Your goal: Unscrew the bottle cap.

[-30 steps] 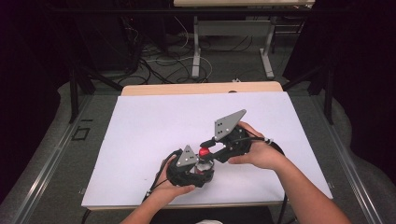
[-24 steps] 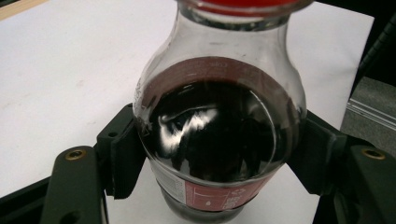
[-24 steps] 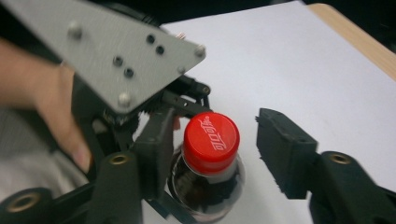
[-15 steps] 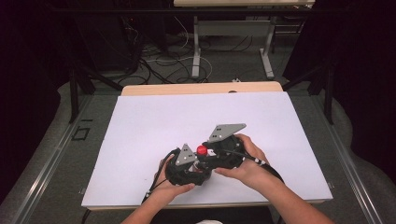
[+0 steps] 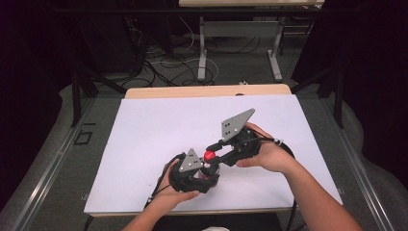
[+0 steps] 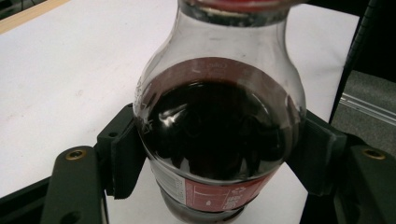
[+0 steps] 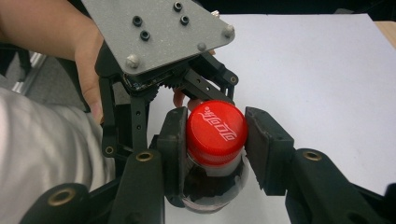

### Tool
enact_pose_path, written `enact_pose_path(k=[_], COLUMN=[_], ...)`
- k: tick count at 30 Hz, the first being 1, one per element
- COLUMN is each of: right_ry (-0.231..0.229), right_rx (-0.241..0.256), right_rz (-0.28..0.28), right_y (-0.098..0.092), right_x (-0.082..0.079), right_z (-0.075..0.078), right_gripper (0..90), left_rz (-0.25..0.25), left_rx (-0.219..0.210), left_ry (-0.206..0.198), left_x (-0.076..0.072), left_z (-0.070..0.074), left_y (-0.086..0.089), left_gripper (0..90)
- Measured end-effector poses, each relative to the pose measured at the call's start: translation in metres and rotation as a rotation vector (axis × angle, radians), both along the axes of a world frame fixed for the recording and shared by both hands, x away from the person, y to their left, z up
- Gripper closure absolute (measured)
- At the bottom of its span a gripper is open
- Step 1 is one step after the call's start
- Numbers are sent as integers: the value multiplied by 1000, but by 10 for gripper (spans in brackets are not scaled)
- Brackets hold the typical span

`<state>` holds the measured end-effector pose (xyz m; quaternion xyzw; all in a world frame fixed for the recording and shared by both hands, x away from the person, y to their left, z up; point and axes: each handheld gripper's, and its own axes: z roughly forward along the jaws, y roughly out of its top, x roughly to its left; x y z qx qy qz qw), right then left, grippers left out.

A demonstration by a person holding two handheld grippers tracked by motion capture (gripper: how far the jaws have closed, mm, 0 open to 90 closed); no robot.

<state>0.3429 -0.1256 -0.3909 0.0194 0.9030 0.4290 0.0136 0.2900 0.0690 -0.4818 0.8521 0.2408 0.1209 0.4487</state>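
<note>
the high view takes in the whole white table (image 5: pixel 144 130) with both hands near its front edge. the left gripper (image 5: pixel 204 174) and the right gripper (image 5: pixel 214 153) meet at a small bottle (image 5: pixel 210 163), of which little more than the red cap (image 5: pixel 209 156) can be made out here.

the left gripper view brings the bottle (image 6: pixel 219 140) close: clear plastic, upright on the table, dark brown liquid up to the shoulder, a red label band low down. the jaws press on both sides of its belly, clamped on it.

the right gripper view looks down on the cap (image 7: pixel 216 132), red with white script. its jaws flank the cap; one touches, the other shows a thin gap, so i cannot tell whether they grip. the left gripper's grey plate (image 7: pixel 159 32) sits behind.
</note>
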Motion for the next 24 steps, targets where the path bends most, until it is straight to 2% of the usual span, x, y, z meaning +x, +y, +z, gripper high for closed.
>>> enact_pose_path(k=[1,3,4,5,7,9,11,12,13,15,16,17,19,21,24], right_ry=[13,49,52,27,-18,-12,-42,-39,-42,-76,-72,-68,-65,-69,-88], right_rx=[7,25,36,43,36,42,58,61,87,113,132,146,150,156,141], right_rz=[-15,-83,-115,-152,-249,-312,-361,-363,-377,-427,-449,-470,-498,-507,-525], right_y=[0,0,0,0,0,2,5,6,8,10,11,13,16,19,21], right_x=[0,-5,-7,-10,-17,-24,-32,-34,-38,-43,-45,-47,-51,-53,-54], right_z=[1,2,4,5,7,6,4,3,2,1,0,-1,-3,-4,-5], right_gripper=[596,492,480,462,443,449,434,434,434,434,434,435,440,485,523], left_rz=[-9,14,15,21,27,50,62,62,61,67,85,84,89,90,96], left_rx=[3,-15,-6,-1,-8,-12,-15,-15,-8,-8,-13,-14,-15,-13,-18], left_ry=[9,17,5,29,30,25,30,30,31,45,37,46,43,37,32], left_x=[0,-2,-1,-1,0,0,1,1,1,2,2,2,2,2,2], left_z=[2,2,3,5,5,5,6,6,6,7,6,6,6,6,6], left_y=[1,1,2,3,4,4,5,5,6,6,6,6,6,6,6], left_gripper=[301,300,301,300,301,300,300,300,300,300,300,300,300,300,300])
